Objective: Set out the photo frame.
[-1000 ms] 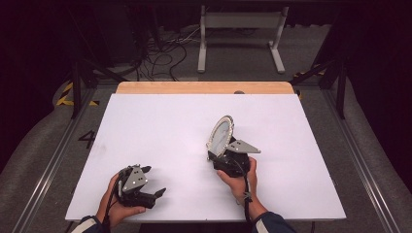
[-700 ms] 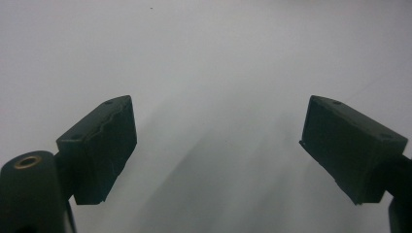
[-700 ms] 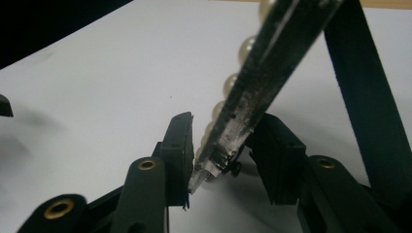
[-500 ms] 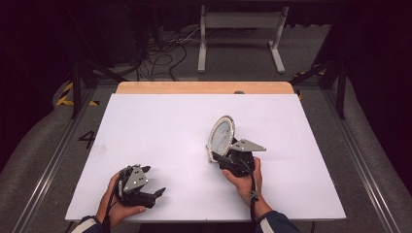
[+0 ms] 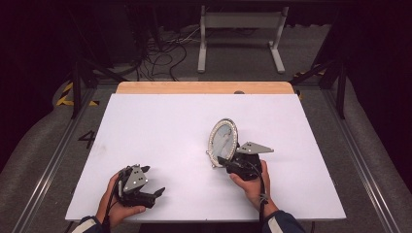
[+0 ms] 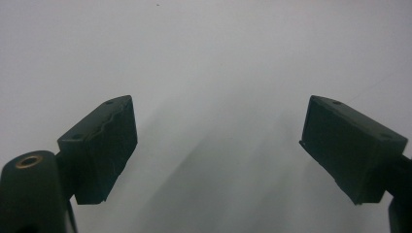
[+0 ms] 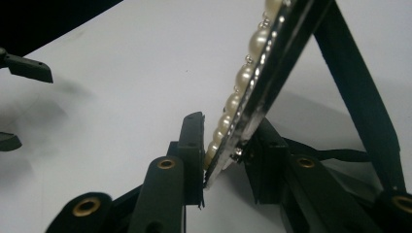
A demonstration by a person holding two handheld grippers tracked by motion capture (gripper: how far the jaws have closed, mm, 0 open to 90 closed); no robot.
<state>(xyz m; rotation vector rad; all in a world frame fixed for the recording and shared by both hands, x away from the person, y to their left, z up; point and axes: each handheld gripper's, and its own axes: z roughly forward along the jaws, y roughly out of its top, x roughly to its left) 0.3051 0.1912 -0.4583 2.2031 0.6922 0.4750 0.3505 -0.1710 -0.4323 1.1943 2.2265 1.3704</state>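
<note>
Right gripper (image 5: 224, 161): jaws pinch the lower edge of the oval picture frame (image 5: 223, 139), having just been closing on it.
Frame, high view: stands tilted on the white table (image 5: 160, 126), rising up and away from the right fingertips; pale oval face and beaded rim visible.
Frame, right gripper view: seen edge-on; pearl beads (image 7: 243, 77) touch the left finger (image 7: 192, 141), the back rests against the right finger (image 7: 265, 160); its black back stand (image 7: 359, 92) slopes down beyond the right finger.
Left gripper (image 5: 155, 194): fingers spread wide, nothing between them.
Left gripper view: bare white table between the two pads (image 6: 104, 145).
Separation: frame well apart from the left fingertips.
</note>
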